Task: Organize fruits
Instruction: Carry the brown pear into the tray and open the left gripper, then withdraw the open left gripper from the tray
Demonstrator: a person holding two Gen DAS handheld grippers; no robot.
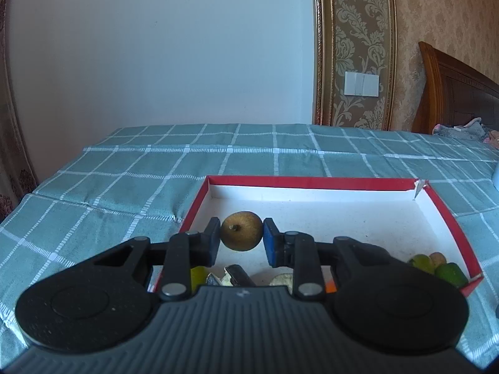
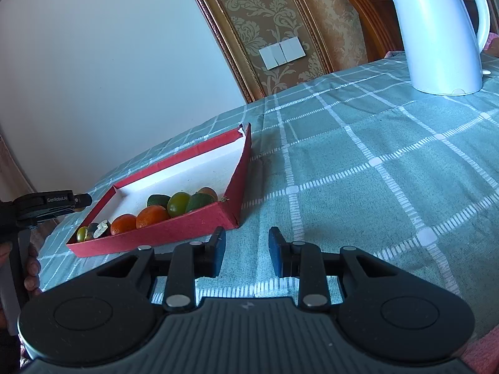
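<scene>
Brown round fruit (image 1: pixel 241 231), short stem facing camera, speckled skin.

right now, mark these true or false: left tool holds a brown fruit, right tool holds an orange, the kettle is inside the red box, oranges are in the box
1. The left tool grips a brown fruit. True.
2. The right tool holds an orange. False: nothing is between its fingers, only the checked cloth below.
3. The white kettle stands inside the red box. False: it stands on the cloth, apart from the box.
4. Two oranges lie in the box. True.
</scene>
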